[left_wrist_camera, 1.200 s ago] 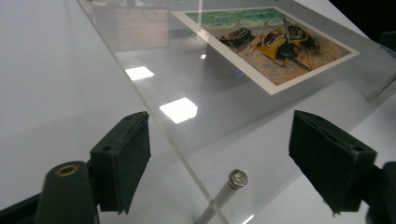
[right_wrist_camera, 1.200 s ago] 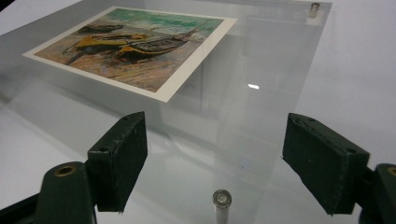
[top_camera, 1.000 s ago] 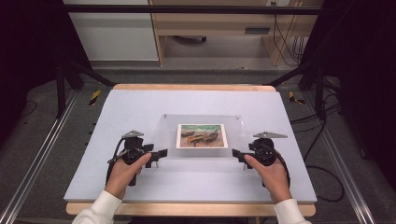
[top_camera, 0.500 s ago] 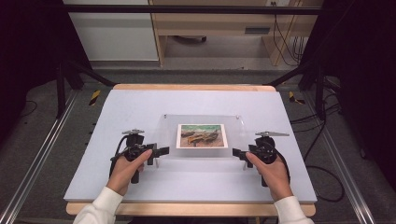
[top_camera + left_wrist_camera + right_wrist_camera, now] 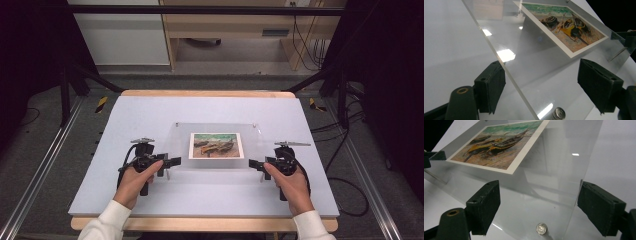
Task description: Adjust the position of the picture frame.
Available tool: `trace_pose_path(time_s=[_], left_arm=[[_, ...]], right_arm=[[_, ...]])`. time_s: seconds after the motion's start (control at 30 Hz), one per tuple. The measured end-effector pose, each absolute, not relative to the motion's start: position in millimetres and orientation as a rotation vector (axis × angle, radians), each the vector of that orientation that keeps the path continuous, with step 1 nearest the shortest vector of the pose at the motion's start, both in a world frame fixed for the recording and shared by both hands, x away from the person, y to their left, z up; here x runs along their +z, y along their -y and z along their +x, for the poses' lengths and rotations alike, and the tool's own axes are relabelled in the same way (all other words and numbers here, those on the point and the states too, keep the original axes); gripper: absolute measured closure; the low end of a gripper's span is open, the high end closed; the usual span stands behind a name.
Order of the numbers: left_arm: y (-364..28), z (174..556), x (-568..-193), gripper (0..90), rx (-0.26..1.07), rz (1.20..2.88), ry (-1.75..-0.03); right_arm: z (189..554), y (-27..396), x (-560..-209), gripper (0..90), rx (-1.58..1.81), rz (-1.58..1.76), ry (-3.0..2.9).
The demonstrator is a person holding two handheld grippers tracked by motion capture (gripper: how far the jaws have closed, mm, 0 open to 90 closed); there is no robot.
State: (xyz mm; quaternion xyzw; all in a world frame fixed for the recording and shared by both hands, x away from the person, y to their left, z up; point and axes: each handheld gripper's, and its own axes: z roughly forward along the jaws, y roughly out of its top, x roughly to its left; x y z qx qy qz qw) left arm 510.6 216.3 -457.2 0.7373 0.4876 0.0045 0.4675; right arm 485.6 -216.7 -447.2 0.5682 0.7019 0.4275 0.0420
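Near the surface's [image 5: 150,115] front edge, my left tongs [image 5: 172,162] and right tongs [image 5: 253,164] stand spread around the stiff, slippery acrylic picture frame's [image 5: 220,162] front corners; grip its edges gently.

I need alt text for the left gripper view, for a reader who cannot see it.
A clear acrylic frame holding a picture of beached boats lies tilted across the white table, its near edge running between the open left gripper. A metal screw marks the frame's near corner.
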Motion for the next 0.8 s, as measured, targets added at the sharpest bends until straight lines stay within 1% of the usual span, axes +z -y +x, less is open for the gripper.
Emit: trace_pose_path(time_s=[0.23,0.5,0.57,0.67,0.8], left_arm=[[-218.0,511.0,-456.4,24.4,0.008,1.813,-1.198],[-216.9,509.8,-455.5,24.6,0.019,1.811,-1.204],[-216.9,509.2,-454.9,24.7,0.027,1.817,-1.201],[-218.2,506.9,-453.5,27.5,0.037,1.819,-1.201],[-217.0,502.3,-452.5,27.7,0.071,1.816,-1.188]], right_arm=[[485.1,217.5,-449.1,19.4,1.324,1.726,-2.13],[483.9,217.6,-450.4,19.7,1.333,1.713,-2.117],[483.7,217.2,-450.2,19.8,1.333,1.712,-2.117],[482.3,216.9,-450.2,19.9,1.332,1.691,-2.113],[478.6,216.8,-448.8,20.9,1.329,1.667,-2.111]])
